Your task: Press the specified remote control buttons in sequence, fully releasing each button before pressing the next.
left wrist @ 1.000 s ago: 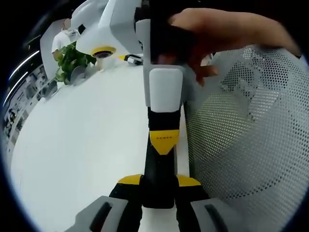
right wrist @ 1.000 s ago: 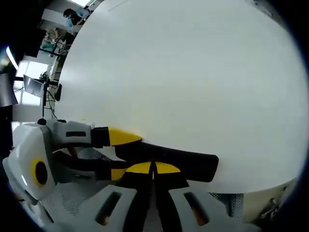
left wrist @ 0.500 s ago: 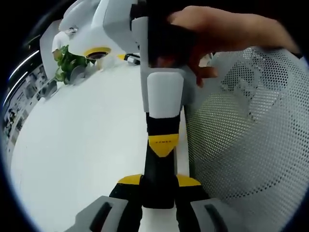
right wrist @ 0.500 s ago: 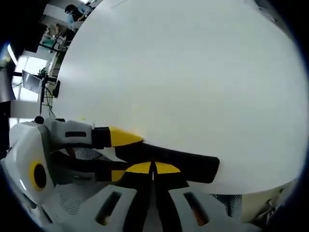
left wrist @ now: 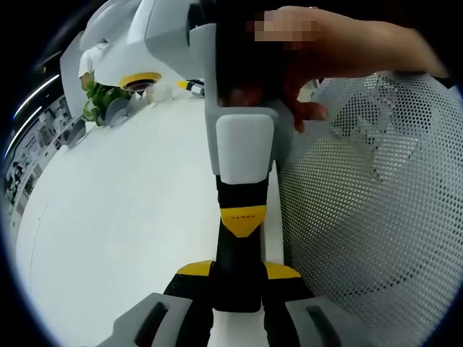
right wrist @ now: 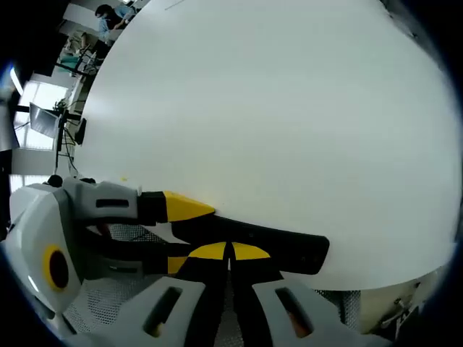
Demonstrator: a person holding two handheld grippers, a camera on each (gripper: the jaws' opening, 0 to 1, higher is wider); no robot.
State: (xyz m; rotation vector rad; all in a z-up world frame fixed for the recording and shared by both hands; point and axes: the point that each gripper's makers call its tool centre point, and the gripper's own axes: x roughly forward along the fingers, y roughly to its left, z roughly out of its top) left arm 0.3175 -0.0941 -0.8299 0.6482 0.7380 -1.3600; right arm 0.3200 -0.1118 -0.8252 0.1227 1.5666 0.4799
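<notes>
1. Left gripper jaws clamp one end of the slim black plastic remote control over the white table edge
2. Right gripper jaws closed together, tips touching the remote
3. White mesh chair beside the table

The remote control lies at the tabletop edge, the mesh chair just right of it.

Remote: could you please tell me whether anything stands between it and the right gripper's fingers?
Nothing visible does. The right gripper, fingers shut, has its yellow tips right at the black remote, with no gap to be seen. The left gripper holds the remote from one end, clear of that spot.
</notes>
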